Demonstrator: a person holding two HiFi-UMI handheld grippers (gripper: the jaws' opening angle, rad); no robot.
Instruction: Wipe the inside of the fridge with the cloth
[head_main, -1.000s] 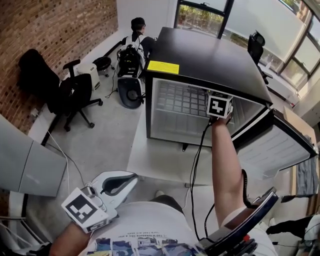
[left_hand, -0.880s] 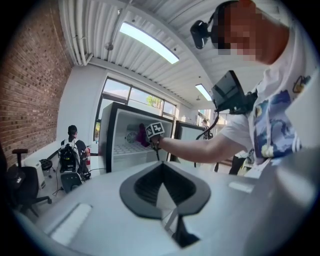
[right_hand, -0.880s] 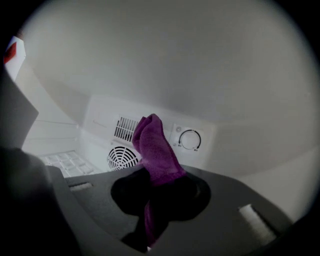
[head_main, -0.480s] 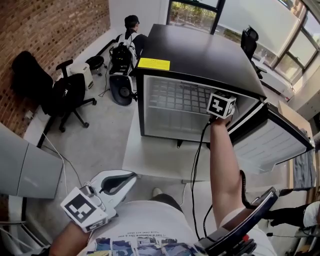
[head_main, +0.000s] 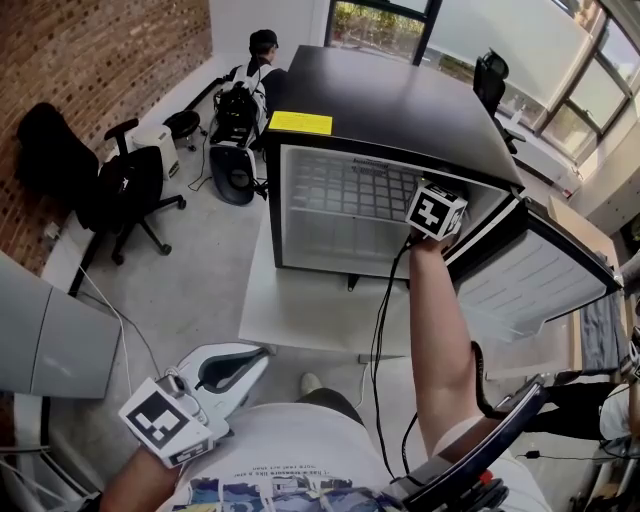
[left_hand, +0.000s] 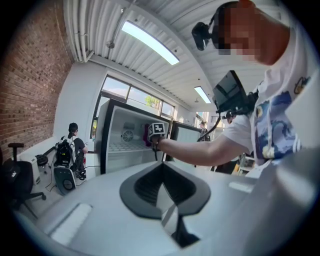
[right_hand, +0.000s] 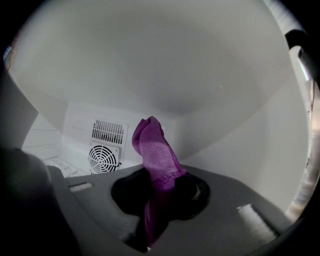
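The black fridge (head_main: 400, 105) stands open, its door (head_main: 545, 285) swung out to the right. My right gripper (head_main: 437, 211) reaches into the upper right of the opening, only its marker cube showing in the head view. In the right gripper view it (right_hand: 155, 202) is shut on a purple cloth (right_hand: 152, 150), which sticks up just under the white ceiling, close to the right inner wall. A round fan grille (right_hand: 104, 158) shows on the back wall. My left gripper (head_main: 255, 358) hangs low at my left side, shut and holding nothing (left_hand: 165, 200). The cloth (left_hand: 146, 134) shows small in the left gripper view.
A wire shelf (head_main: 350, 190) crosses the fridge interior. A black cable (head_main: 385, 330) trails down from the right gripper. The fridge stands on a white mat (head_main: 300, 320). An office chair (head_main: 120, 185), a seated person (head_main: 262, 45) with a bag (head_main: 238, 110) and a grey cabinet (head_main: 40, 330) are to the left.
The head view has drifted a little. My right gripper stays high in the fridge's opening with the cloth, shifted slightly toward the right wall. The left gripper has not moved.
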